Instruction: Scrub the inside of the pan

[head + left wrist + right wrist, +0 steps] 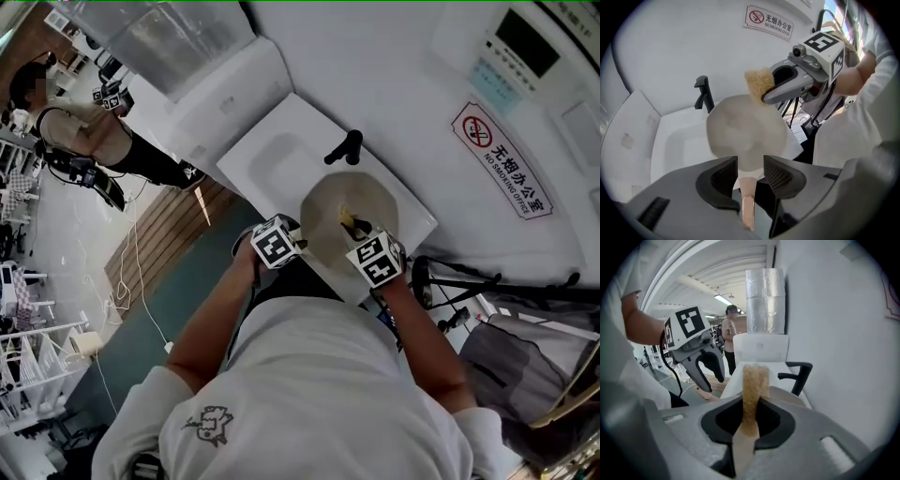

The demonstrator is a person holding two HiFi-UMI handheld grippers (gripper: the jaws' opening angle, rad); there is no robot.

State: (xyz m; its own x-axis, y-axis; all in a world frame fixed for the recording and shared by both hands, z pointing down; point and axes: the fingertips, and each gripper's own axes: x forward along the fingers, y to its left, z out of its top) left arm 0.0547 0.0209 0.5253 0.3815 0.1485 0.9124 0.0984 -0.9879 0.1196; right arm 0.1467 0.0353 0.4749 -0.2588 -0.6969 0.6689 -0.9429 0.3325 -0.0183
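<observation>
The left gripper (750, 165) clamps the copper-coloured handle (748, 206) of the round cream pan (745, 133), which it holds over the white sink (675, 145). The right gripper (751, 404) pinches a tan scrub sponge (754, 380) that looks soft. The pan looks rigid and probably slick, so the handle is the place to hold it.

The person wears a white short-sleeved T-shirt (319, 394) with a small grey print (214, 424). The left gripper (750, 165) and right gripper (752, 404) are grey, each topped by a white cube (277, 241) with black square markers.

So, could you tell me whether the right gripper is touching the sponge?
Touching: in the right gripper view, the right gripper has its jaws closed on the sponge, pinching it between them.
</observation>
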